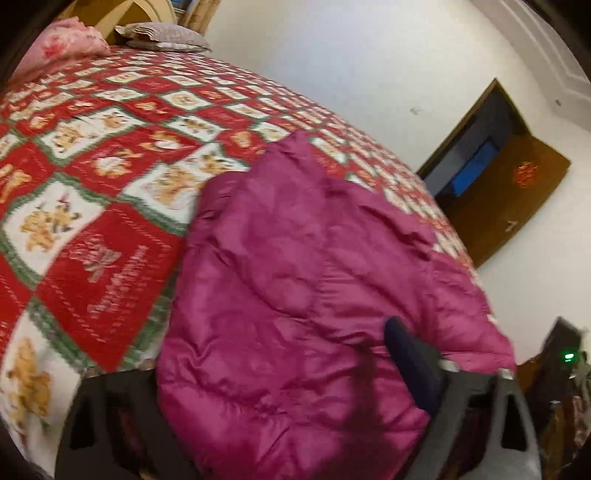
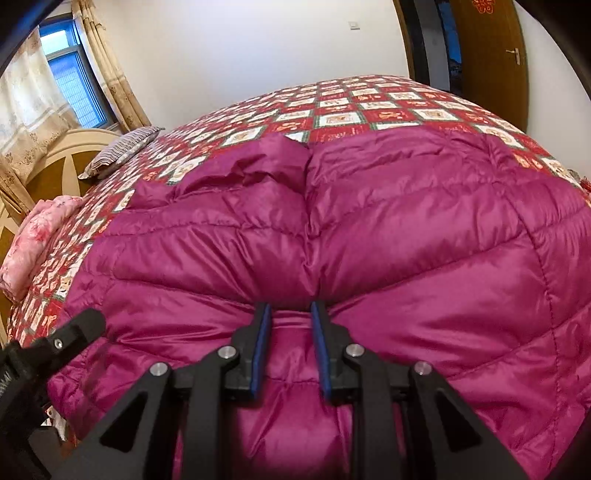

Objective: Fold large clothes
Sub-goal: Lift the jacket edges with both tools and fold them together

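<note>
On the bed (image 2: 388, 107), right tongs (image 2: 291, 310) clamp a magenta puffer jacket (image 2: 406, 229); left tongs (image 1: 258, 350) stand apart, seemingly straddling its blurred edge.

One jacket (image 2: 369, 229), magenta and quilted, lies on one bed (image 2: 369, 107), which carries one red-and-white patchwork quilt (image 1: 110, 155). At the head of the bed are two pillows: one striped grey (image 2: 122, 151) and one pink floral (image 2: 40, 236). One headboard (image 2: 62, 162) stands behind them. Two tongs are in view: the right tongs (image 2: 291, 310) with two blue-padded fingers, and the left tongs (image 2: 79, 325) at the left edge of the right wrist view, with one finger showing there. One window (image 2: 70, 81) has one pair of curtains (image 2: 110, 74). There is one wooden door (image 2: 487, 48) and one wall switch (image 2: 354, 25).
</note>
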The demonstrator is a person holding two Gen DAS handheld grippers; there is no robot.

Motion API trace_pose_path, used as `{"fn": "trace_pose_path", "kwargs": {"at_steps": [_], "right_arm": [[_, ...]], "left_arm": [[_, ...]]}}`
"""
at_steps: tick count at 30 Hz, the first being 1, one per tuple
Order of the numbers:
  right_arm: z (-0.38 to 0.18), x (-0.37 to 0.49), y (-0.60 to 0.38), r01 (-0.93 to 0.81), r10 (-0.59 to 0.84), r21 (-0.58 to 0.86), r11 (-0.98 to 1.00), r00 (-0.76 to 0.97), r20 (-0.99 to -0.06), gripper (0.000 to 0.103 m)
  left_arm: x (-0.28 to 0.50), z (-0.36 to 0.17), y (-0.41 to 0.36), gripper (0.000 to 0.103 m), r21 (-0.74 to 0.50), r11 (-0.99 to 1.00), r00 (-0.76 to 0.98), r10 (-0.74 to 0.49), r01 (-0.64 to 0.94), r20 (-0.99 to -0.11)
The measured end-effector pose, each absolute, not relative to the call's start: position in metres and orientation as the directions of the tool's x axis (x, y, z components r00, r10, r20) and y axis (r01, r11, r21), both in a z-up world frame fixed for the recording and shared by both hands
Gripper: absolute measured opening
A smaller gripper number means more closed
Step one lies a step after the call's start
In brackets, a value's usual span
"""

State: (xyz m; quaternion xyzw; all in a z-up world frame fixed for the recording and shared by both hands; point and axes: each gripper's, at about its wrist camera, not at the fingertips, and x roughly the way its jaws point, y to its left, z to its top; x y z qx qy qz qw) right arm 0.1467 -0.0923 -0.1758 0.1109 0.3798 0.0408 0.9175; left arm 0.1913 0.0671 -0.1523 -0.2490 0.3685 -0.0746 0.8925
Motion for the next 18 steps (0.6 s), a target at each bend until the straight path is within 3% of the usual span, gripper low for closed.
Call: {"fn": "trace_pose_path", "kwargs": {"at_steps": [3,4,10,18], "right_arm": [[-0.176,0.147,-0.093,0.011,0.163,0.242,0.97,0.707,-0.688,0.025],[-0.176,0.147,-0.093,0.012,0.161,0.24,0.971,0.707,-0.689,0.025],[-0.176,0.148,-0.094,0.032,0.169,0.265,0.964,0.696,-0.698,0.025],[-0.18,0.14,-0.095,0.049,0.368,0.52,0.853,0.651,-0.664,0.025]], "left_arm": [[0.195,-0.143,0.063,0.029,-0.5,0.866,0.725,-0.336,-0.013,-0.601],[0.195,-0.141,0.064,0.021,-0.508,0.861,0.725,-0.345,-0.008,-0.596],[0.189,-0.112,0.07,0.013,-0.593,0.8,0.734,-0.454,0.088,-0.504],[0.167,-0.064,0.053,0.012,-0.543,0.805,0.736,-0.515,0.239,-0.44]]}}
